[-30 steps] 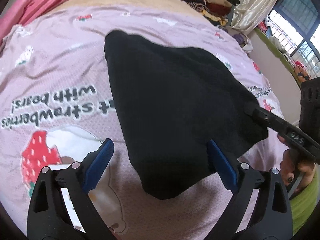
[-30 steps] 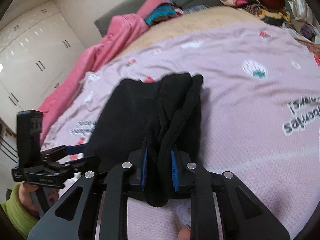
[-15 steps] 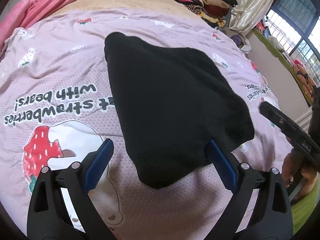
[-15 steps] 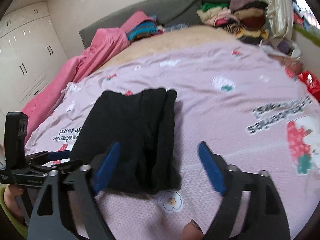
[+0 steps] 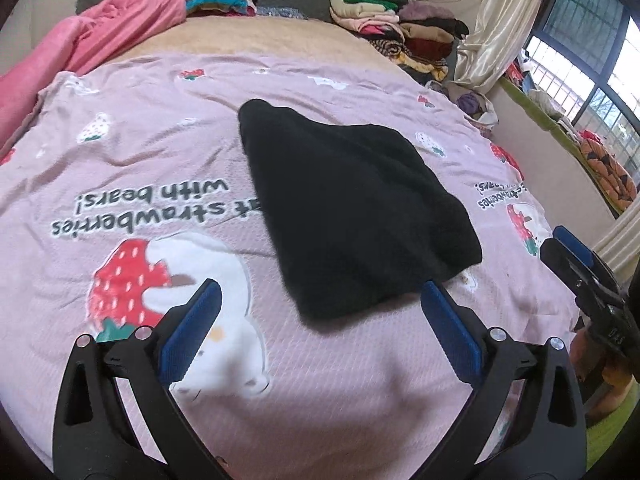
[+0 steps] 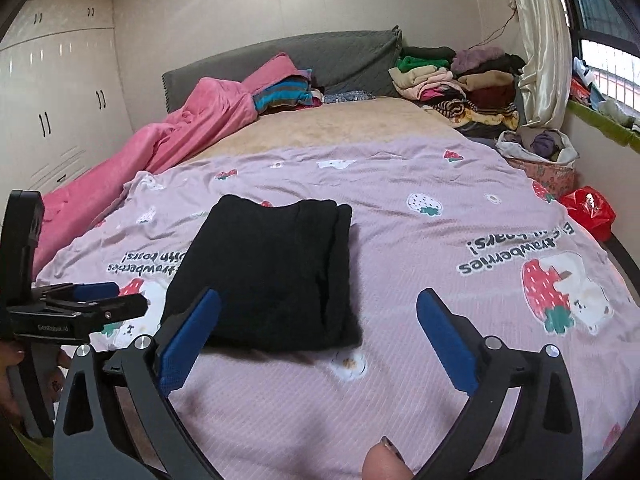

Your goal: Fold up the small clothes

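Note:
A black garment (image 5: 352, 208) lies folded flat on the pink strawberry bedsheet (image 5: 120, 168); it also shows in the right wrist view (image 6: 268, 272). My left gripper (image 5: 320, 320) is open and empty, just short of the garment's near edge. My right gripper (image 6: 318, 324) is open and empty, pulled back from the garment's near edge. The right gripper's tip shows at the right edge of the left wrist view (image 5: 576, 256), and the left gripper shows at the left of the right wrist view (image 6: 88, 300).
A pink blanket (image 6: 160, 140) lies along the bed's left side. Stacks of folded clothes (image 6: 452, 76) sit at the headboard. A basket of clothes (image 6: 536, 152) and a red bag (image 6: 588, 208) stand by the window side.
My right gripper let go of the black garment, opened, and drew back. My left gripper also drew back and rose. The garment now lies flat on the bed.

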`<state>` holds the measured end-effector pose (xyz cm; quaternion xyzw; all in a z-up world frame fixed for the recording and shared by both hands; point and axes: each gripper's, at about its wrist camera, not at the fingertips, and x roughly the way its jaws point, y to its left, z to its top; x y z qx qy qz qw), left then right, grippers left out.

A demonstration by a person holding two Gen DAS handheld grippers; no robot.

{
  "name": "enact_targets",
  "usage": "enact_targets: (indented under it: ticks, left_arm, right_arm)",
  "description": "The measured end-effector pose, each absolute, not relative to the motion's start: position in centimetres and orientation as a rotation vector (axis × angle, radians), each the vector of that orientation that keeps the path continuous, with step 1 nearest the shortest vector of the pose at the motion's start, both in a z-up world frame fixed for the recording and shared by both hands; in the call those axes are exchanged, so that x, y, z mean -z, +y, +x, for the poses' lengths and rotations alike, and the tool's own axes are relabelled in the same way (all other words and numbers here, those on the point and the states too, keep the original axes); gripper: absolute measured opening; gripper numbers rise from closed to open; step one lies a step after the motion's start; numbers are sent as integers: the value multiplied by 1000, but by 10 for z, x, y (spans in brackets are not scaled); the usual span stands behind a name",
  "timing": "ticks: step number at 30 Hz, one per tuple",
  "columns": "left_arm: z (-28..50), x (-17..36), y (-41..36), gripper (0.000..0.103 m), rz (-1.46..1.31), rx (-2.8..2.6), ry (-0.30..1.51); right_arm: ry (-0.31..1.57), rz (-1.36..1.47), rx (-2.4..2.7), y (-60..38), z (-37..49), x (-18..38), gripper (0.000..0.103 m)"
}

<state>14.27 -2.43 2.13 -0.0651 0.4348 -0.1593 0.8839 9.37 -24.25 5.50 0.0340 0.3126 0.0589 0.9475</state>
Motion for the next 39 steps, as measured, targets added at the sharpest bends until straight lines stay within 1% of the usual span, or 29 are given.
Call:
enact_targets:
  ticks: [8,14,19,29,39]
  left_arm:
    - [109,-11,-4,93,-97,287,845]
    - [90,5,5,93,-94,291,848]
    - [79,15,8,93,-84,283,853]
    - [73,19,14,93,-93,280,841]
    - [72,20,12,93,-76,268,849]
  right_arm:
    - [604,56,-72,-223,60,-35,98]
    - [636,62,-48,-213,46,-16,99]
    - [608,69,8,-210,30,-5,99]
    - [640,31,46,-205,20,10,99]
    - [657,14,32,-200,21,12,99]
